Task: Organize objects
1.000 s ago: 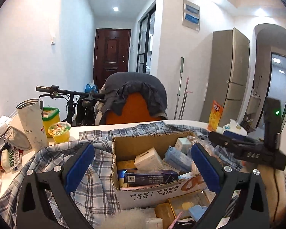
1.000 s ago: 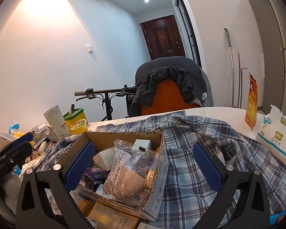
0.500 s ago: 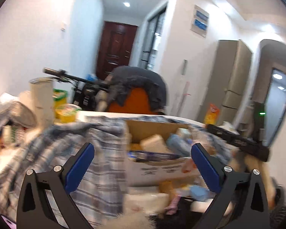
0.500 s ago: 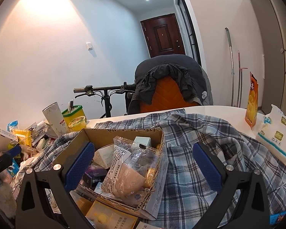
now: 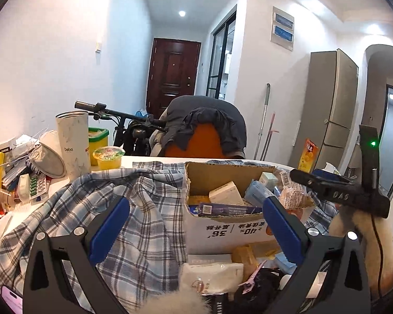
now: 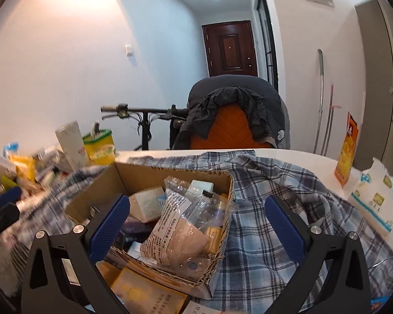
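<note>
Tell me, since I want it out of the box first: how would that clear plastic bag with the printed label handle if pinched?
The clear bag looks crinkly and slack, so it would probably sag and slip. Its pale contents seem soft, likely light. It leans on the cardboard box rim and may snag.

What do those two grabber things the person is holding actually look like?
Each is a black frame with silver screws, forking into two fingers that end in blue textured pads. The left gripper and right gripper look alike. Seen from the left camera, the right one's black body bears embossed lettering, a green light and a thin black cable.
</note>
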Demonstrator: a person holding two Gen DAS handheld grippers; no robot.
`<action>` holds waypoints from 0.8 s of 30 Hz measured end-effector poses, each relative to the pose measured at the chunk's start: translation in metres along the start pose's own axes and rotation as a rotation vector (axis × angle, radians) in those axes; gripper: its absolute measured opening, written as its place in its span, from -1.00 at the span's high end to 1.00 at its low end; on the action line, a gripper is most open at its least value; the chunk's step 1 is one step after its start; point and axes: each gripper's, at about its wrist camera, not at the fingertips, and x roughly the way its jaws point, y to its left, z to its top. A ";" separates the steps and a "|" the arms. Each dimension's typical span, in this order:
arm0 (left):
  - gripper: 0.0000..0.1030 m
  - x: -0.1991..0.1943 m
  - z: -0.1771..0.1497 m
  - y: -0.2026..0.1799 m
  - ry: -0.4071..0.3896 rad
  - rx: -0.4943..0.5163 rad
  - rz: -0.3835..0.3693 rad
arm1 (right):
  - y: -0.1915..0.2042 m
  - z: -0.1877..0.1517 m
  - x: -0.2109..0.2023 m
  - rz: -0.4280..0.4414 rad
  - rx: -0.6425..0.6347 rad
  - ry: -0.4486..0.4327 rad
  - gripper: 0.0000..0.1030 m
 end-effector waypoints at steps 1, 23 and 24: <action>-0.99 0.002 -0.002 -0.004 0.013 0.012 -0.004 | 0.004 -0.001 0.000 -0.016 -0.021 -0.001 -0.99; -0.99 -0.001 -0.006 -0.027 -0.018 0.106 0.031 | 0.021 0.001 -0.022 -0.045 -0.076 -0.142 -0.99; -0.99 0.001 -0.006 -0.025 -0.010 0.098 0.029 | 0.021 0.000 -0.022 -0.043 -0.077 -0.143 -0.99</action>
